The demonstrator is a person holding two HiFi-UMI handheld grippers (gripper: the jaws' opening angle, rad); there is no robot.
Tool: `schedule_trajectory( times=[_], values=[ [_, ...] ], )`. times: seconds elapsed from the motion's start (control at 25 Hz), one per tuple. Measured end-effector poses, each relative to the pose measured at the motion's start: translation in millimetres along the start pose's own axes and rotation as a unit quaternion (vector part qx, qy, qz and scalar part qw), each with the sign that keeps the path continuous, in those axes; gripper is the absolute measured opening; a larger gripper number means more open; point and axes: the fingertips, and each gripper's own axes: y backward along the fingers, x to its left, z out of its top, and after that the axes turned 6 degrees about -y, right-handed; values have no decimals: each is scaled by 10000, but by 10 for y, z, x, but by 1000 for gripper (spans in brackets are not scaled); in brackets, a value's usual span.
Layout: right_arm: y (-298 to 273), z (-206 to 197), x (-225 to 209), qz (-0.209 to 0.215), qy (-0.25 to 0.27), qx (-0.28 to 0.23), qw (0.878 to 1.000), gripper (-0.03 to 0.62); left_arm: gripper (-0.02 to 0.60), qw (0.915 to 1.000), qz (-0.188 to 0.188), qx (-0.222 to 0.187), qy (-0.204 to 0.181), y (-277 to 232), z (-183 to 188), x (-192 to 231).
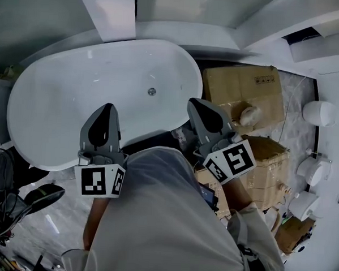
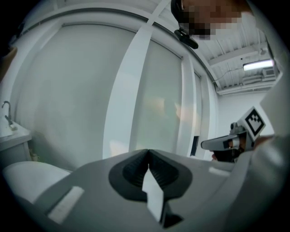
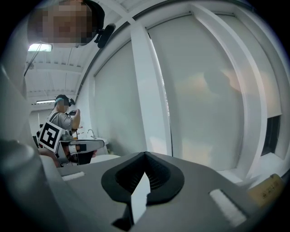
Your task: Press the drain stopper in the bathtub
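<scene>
The white oval bathtub (image 1: 58, 98) fills the upper left of the head view. Its small round metal drain stopper (image 1: 152, 91) sits on the tub floor toward the right end. My left gripper (image 1: 107, 107) is held over the tub's near rim, jaws closed with nothing between them. My right gripper (image 1: 193, 101) hovers by the tub's right end, about level with the stopper, also shut and empty. Both gripper views face the pale window wall; the stopper is out of sight there. The left gripper (image 2: 147, 152) and the right gripper (image 3: 145, 154) show closed jaws.
Cardboard boxes (image 1: 243, 88) stand right of the tub, with another (image 1: 265, 161) nearer me. White ceramic fixtures (image 1: 319, 113) line the far right. Dark gear and cables (image 1: 40, 194) lie on the floor at left. Another person (image 3: 63, 116) stands far off.
</scene>
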Motion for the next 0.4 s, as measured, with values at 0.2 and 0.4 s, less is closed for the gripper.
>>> schedule_trajectory(
  times=[0.2, 0.4],
  values=[
    [-11, -17, 5, 15, -8, 4, 10000, -6, 0, 10000, 19, -33, -82, -26, 31, 28],
    [-57, 23, -92, 8, 61, 10, 10000, -10, 0, 9998, 103, -105, -132, -86, 71, 73]
  ],
)
